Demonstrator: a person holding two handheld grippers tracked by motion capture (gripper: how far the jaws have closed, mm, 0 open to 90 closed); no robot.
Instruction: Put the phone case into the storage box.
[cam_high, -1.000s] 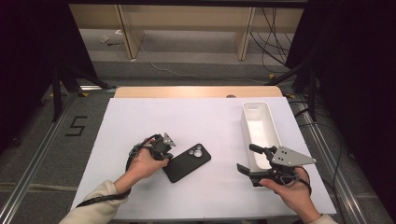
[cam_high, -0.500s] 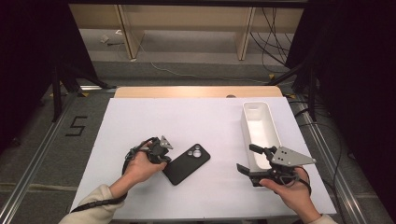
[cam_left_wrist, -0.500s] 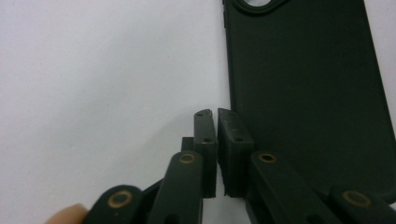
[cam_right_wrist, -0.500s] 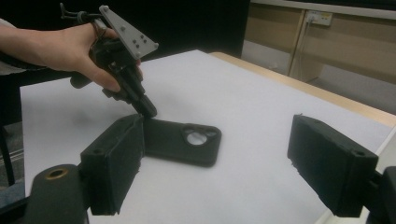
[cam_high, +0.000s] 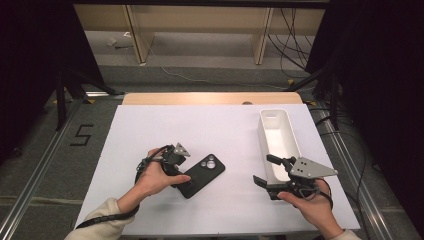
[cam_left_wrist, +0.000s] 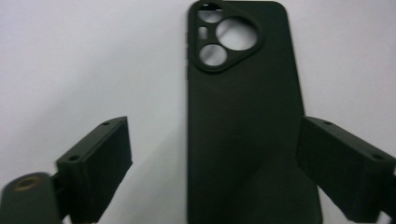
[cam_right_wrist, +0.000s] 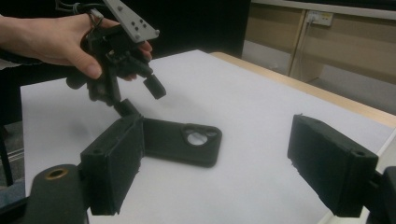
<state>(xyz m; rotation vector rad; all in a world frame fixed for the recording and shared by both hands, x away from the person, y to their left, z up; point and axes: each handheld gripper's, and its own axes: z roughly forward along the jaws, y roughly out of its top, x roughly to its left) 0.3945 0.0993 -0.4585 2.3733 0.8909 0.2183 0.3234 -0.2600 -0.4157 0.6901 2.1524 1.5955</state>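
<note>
Left claw (cam_left_wrist: 212, 154) astride phone case (cam_left_wrist: 247, 121)

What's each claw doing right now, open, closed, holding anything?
Left claw: open, jaws on either side of the black phone case, not clamped.
Right claw: open, holding nothing.

Black phone case (cam_high: 202, 175), white bin (cam_high: 278, 137)

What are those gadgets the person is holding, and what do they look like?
Each hand holds a black hand-held claw. The left claw and the right claw both have two blocky black jaws with small screw holes. A grey three-cornered plate dotted with holes sits on top of each. A black cable trails from the left one. The left arm wears a cream sleeve.
</note>
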